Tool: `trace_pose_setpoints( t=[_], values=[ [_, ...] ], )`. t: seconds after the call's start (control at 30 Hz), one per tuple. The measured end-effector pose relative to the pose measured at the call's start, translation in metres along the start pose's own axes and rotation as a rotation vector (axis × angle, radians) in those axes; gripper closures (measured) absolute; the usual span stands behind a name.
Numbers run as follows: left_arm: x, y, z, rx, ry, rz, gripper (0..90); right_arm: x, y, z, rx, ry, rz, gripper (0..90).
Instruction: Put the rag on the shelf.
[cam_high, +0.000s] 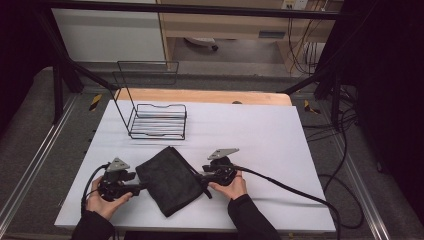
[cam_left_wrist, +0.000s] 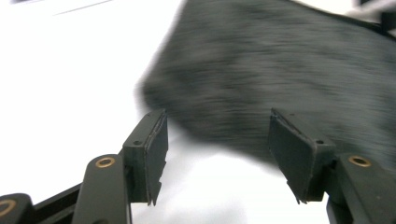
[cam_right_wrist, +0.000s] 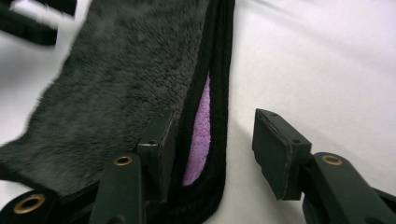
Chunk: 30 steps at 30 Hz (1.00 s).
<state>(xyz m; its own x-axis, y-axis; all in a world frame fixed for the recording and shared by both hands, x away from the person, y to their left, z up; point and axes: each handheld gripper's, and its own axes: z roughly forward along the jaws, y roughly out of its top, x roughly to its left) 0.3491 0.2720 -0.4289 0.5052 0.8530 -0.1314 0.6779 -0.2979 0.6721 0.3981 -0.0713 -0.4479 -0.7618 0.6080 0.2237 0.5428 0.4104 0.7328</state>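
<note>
Now both grippers (cam_high: 142, 186) (cam_high: 200, 176) open beside cloth (cam_high: 167, 180)

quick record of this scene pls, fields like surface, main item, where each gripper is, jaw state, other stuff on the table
surface: white table top
main item: dark fleecy cloth, folded, lying flat, purple inner face at its open edge
left gripper: at the cloth's left edge, jaws open, pads clear of the cloth
right gripper: at the cloth's right edge, jaws open, one jaw over the fleece, the other over bare table
held: nothing gripped
other: black wire rack behind the cloth, apart from it
</note>
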Motion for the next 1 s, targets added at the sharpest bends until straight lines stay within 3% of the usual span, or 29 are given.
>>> trace_pose_setpoints(
  t=[0.13,0.27,0.37,0.4,0.47,0.57,0.67,0.9,1.0],
  values=[
    [0.011,0.0,0.004,-0.008,-0.007,-0.039,45.2,-0.001,-0.002,0.007,0.021,0.006,-0.003,48.8],
    [0.01,0.004,0.014,-0.007,-0.022,-0.036,51.3,0.0,-0.003,0.008,0.024,0.009,-0.003,50.7],
    [0.008,0.006,0.02,0.001,-0.02,-0.037,55.4,0.001,-0.003,0.007,0.036,0.029,-0.004,61.8],
    [0.008,0.006,0.021,0.0,-0.024,-0.039,57.6,0.001,-0.003,0.007,0.036,0.029,-0.004,61.8],
    [0.009,0.005,0.022,0.001,-0.04,-0.044,63.2,0.0,-0.003,0.008,0.051,0.077,0.026,73.4],
    [0.009,0.007,0.024,0.005,-0.067,-0.05,72.3,-0.001,-0.002,0.009,0.057,0.102,0.039,78.8],
    [0.009,0.009,0.024,0.008,-0.065,-0.04,79.8,0.0,-0.003,0.007,0.044,0.092,0.029,81.7],
    [0.01,0.016,0.026,-0.007,-0.082,-0.032,82.3,0.009,-0.004,-0.002,0.038,0.056,0.026,82.8],
    [0.011,0.023,0.031,-0.013,-0.095,-0.023,82.4,0.02,-0.008,-0.009,0.041,0.03,0.027,82.8]
  ],
)
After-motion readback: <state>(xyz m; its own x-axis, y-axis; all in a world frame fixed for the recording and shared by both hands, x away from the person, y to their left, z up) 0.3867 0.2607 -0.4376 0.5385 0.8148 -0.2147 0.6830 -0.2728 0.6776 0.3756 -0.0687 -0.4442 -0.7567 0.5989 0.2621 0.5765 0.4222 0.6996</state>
